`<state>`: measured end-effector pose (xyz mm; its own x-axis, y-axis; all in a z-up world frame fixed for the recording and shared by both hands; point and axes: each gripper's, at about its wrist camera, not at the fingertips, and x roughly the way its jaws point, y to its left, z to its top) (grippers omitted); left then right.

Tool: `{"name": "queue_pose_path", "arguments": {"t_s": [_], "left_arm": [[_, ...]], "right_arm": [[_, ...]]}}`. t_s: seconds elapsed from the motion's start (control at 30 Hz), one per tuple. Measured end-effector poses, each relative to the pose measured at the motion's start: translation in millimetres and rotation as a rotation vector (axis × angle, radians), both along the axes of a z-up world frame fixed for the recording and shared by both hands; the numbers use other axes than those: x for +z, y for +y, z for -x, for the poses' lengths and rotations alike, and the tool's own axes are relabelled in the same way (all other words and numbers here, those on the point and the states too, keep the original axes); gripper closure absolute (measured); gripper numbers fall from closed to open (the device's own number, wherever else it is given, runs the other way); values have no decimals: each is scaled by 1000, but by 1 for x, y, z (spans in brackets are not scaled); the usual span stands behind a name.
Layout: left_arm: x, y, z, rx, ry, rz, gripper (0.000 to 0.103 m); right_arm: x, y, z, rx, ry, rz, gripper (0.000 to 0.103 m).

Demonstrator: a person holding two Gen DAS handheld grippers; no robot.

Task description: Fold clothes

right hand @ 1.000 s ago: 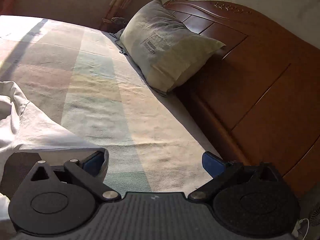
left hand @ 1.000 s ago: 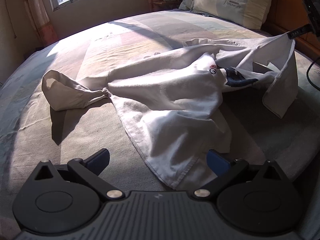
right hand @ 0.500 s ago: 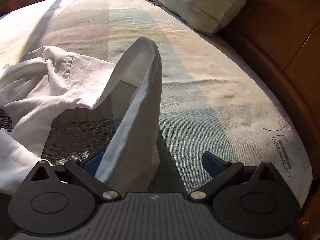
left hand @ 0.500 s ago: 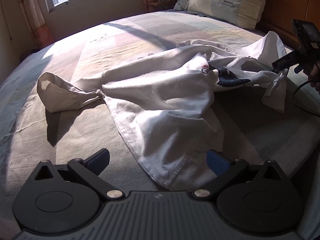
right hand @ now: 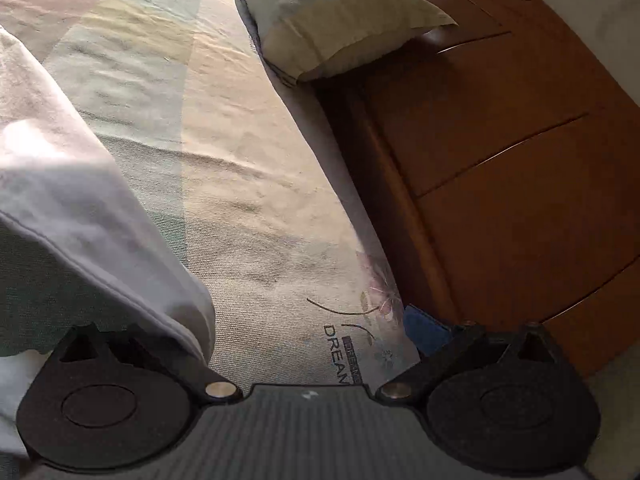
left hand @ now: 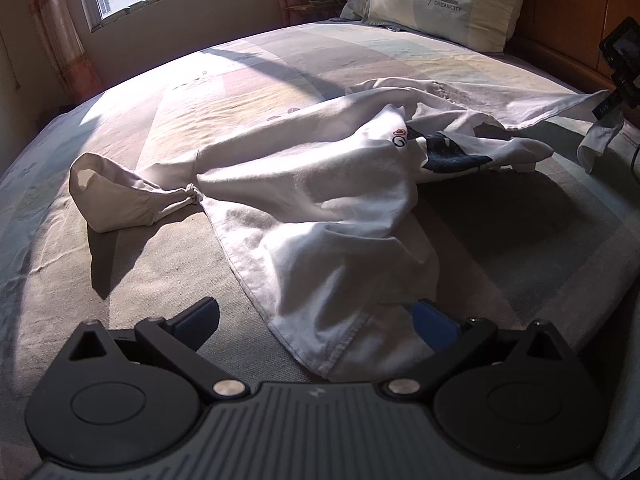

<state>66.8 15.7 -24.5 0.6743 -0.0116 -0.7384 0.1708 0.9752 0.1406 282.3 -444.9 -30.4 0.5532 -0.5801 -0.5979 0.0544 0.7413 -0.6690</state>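
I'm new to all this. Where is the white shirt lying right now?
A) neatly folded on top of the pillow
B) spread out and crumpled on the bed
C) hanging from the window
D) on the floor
B: the white shirt sprawls in wrinkled heaps across the bed, its hem reaching between the left gripper's open fingers, while the pillow by the headboard carries nothing.

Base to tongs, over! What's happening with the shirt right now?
Left tongs open, hem lying between them. Right tongs open, a corner draped over one side, raised off the bed. White shirt crumpled, not yet folded. Nothing in the way.
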Motion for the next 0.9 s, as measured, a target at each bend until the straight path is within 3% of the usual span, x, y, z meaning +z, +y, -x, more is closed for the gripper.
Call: {"name": "queue_pose_path", "arguments": {"t_s": [0.47, 0.5, 0.63, 0.73, 0.8, 0.9], "left_arm": [[0, -5, -1, -6, 8, -11, 1], [-1, -5, -2, -8, 10, -13, 1], [-2, -6, -4, -7, 15, -27, 1], [-4, -8, -6, 3, 24, -33, 1], [-4, -10, -6, 2, 27, -38, 1], [-4, -14, -8, -3, 29, -40, 1]], "right_arm": [[1, -40, -4, 89, -72, 141, 0], [0, -44, -4, 86, -74, 132, 0], [-6, -76, 0, -3, -106, -92, 0], [4, -99, -4, -99, -171, -167, 0], [12, -110, -9, -145, -199, -128, 0], [28, -113, -11, -124, -240, -12, 0]]}}
